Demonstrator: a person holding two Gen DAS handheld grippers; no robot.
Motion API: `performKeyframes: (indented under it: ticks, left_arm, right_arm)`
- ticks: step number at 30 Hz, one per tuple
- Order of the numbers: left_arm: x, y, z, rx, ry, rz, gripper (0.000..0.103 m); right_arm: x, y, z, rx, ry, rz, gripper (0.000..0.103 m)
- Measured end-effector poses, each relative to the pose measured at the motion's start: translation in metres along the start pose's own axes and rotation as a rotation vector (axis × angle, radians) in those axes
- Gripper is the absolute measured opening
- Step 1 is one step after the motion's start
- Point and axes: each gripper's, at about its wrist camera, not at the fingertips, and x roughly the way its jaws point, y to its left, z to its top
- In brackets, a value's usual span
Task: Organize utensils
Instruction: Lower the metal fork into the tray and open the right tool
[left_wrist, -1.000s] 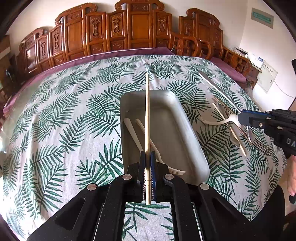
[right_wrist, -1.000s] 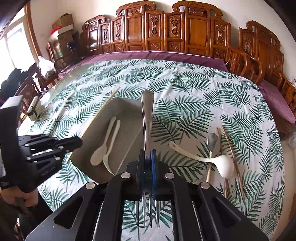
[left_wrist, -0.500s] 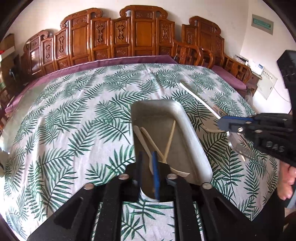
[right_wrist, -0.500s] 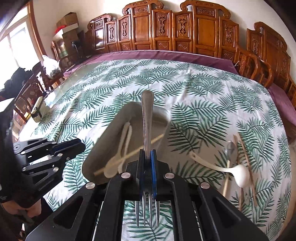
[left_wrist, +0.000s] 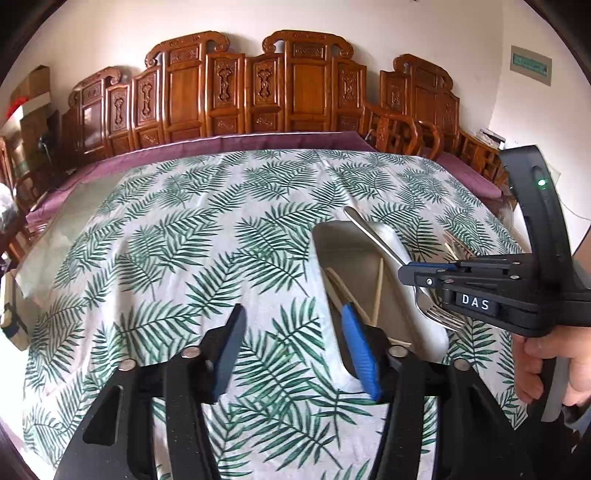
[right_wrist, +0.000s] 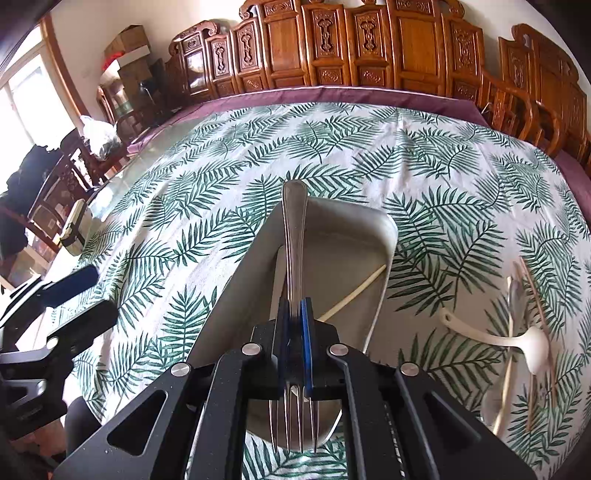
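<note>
A grey metal tray (left_wrist: 332, 236) (right_wrist: 347, 225) lies on the palm-leaf tablecloth. A wooden chopstick (left_wrist: 378, 291) (right_wrist: 352, 293) and pale spoons lie in it. My left gripper (left_wrist: 291, 343) is open and empty, left of the tray's near end. My right gripper (right_wrist: 294, 317) (left_wrist: 404, 275) is shut on a steel fork (right_wrist: 293, 236) (left_wrist: 384, 243) and holds it above the tray, handle pointing away, tines toward the camera.
Right of the tray lie a white ladle (right_wrist: 517, 338), a metal spoon (right_wrist: 515, 295) and chopsticks (right_wrist: 537, 299). Carved wooden chairs (left_wrist: 258, 96) ring the far side of the table. A small container (right_wrist: 72, 229) sits at the left table edge.
My left gripper let go of the chopstick, which now lies in the tray, then opened wide and moved left. My right gripper carried the fork over the tray.
</note>
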Motion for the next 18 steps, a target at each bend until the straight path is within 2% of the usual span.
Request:
performKeyframes:
  ticks: [1, 6, 10, 18]
  left_arm:
    - [-0.001, 0.001, 0.0, -0.002, -0.002, 0.003, 0.065]
    - [-0.001, 0.007, -0.002, -0.009, -0.003, 0.007, 0.069]
    - [-0.001, 0.006, -0.001, -0.01, -0.006, 0.006, 0.071]
    - [-0.002, 0.001, -0.003, 0.002, -0.001, -0.004, 0.072]
  right_arm:
    - [0.002, 0.0, 0.0, 0.002, 0.002, -0.002, 0.008]
    - [0.012, 0.001, 0.0, -0.001, 0.014, -0.021, 0.008]
    - [0.014, 0.0, 0.001, -0.001, 0.015, -0.033, 0.009]
    - [-0.009, -0.01, 0.002, -0.048, -0.048, -0.02, 0.01]
